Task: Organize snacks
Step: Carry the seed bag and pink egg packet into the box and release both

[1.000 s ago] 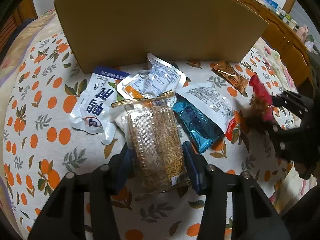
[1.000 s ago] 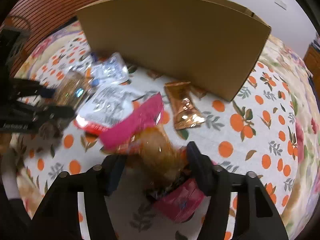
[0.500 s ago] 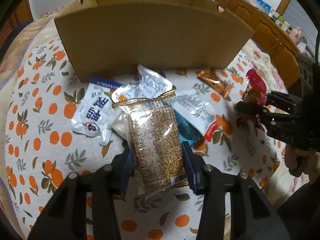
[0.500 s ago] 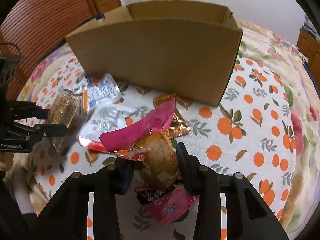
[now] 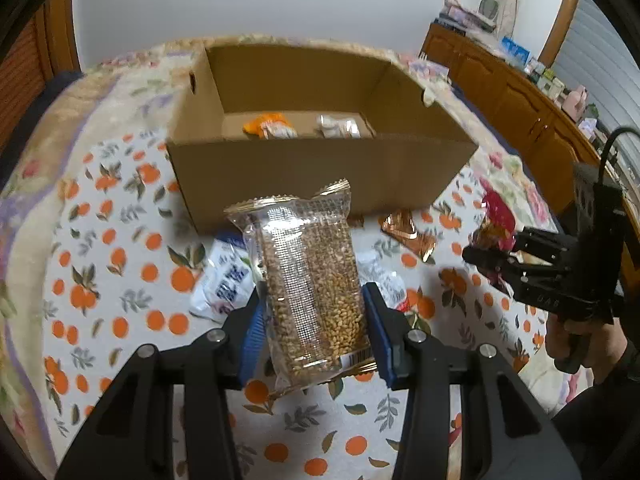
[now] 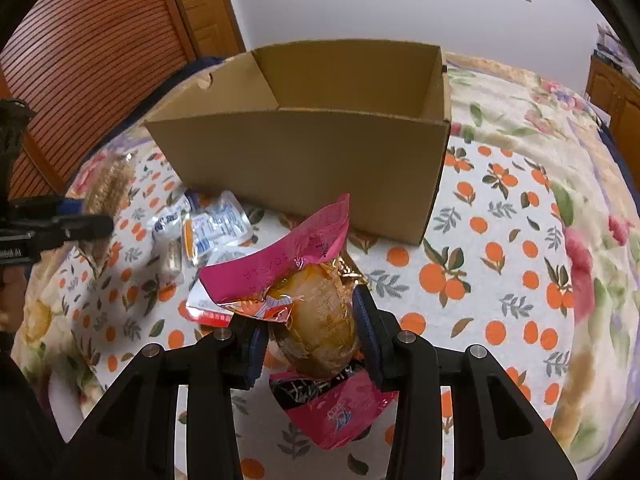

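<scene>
Both snack packs clamped and raised for transfer into the cardboard box [image 5: 320, 168].
Left gripper [image 5: 312, 320] grasps the clear grain bar pack [image 5: 308, 280] by its sides; right gripper [image 6: 312, 332] grasps the pink-wrapped pastry [image 6: 316, 320], clearing the box wall.

Even, dim indoor light; glare on clear snack bag [image 5: 310, 284]; edges beyond cardboard box [image 5: 320, 160] bent, blurred.
</scene>
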{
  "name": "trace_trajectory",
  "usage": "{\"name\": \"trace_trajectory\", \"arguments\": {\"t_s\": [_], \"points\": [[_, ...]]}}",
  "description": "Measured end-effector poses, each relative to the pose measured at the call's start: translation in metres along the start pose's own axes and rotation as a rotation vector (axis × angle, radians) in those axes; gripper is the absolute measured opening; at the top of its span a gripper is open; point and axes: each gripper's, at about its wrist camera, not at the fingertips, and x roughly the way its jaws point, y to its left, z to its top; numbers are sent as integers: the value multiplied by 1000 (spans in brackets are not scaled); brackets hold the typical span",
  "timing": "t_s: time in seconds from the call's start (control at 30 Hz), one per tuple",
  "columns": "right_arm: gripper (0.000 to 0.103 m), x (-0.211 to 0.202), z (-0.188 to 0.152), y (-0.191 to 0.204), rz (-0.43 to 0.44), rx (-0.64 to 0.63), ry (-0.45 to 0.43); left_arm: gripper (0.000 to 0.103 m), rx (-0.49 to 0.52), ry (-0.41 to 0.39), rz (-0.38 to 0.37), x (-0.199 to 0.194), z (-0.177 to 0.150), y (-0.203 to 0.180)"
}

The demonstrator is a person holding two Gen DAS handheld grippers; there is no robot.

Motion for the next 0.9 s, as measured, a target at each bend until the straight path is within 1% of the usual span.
{"name": "trace_trajectory", "arguments": {"t_s": [0.13, 0.4, 0.7, 0.9], "points": [[40, -6, 5, -2, 7, 9, -20, 45, -6, -40, 8, -14, 9, 8], [40, -14, 8, -5, 22, 18, -46, 45, -10, -91, 31, -32, 18, 27], [40, -20, 16, 0, 32, 11, -78, 45, 46, -125, 55, -30, 31, 15], [40, -36, 35, 6, 27, -7, -132, 45, 63, -151, 42, -27, 50, 8]]}}
